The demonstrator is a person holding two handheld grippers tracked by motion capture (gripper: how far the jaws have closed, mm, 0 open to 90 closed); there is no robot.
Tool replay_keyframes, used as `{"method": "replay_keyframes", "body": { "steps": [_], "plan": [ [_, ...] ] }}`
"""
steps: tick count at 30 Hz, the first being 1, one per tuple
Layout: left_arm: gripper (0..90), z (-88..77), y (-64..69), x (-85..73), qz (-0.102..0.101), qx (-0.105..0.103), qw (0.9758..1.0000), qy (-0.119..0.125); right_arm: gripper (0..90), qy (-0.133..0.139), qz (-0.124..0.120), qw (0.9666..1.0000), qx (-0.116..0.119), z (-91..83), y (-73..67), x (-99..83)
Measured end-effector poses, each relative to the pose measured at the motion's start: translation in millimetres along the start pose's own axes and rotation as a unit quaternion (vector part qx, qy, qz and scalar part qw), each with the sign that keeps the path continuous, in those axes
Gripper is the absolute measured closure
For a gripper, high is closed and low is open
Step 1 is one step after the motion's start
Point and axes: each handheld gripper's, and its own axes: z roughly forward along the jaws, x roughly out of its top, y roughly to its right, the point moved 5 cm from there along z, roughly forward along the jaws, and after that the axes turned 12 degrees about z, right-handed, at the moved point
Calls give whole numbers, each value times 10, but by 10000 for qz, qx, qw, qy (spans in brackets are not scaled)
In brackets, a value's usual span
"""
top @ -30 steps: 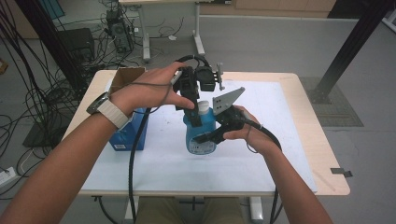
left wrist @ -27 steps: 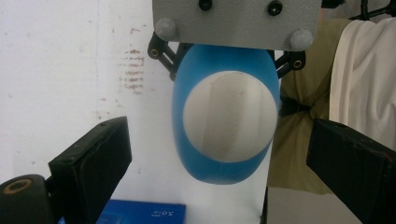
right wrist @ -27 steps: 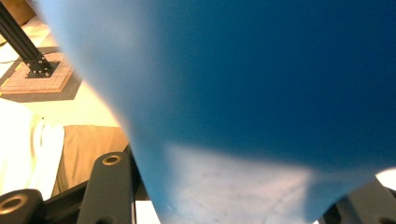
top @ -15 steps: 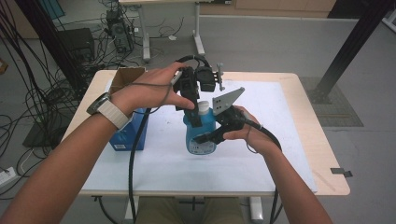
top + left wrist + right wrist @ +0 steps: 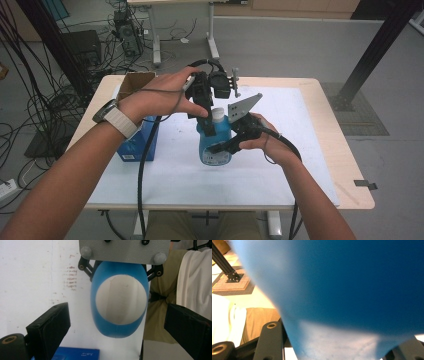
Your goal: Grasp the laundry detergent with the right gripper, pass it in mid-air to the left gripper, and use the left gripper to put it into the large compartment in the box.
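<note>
Right gripper (image 5: 220, 148) clamping blue bottle (image 5: 215, 145); left gripper (image 5: 209, 125) jaws wide around white cap (image 5: 121, 298) at 12 o'clock, risking tipping.

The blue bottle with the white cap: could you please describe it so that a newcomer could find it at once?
Start at the white mat covering the table. Near its middle stands the blue bottle, upright, with the right hand-held gripper clamped on its body. Unlike the blue box to its left, it is rounded, white-capped and labelled low on its front.
</note>
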Motion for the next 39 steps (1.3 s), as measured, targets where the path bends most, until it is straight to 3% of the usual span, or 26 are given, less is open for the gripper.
{"method": "replay_keyframes", "body": {
  "steps": [39],
  "plan": [
    [72, 45, 5, -29, -41, 5, 10000, -34, 436, -47, -1, 10000, 35, 10, -8, 7]
  ]
}}
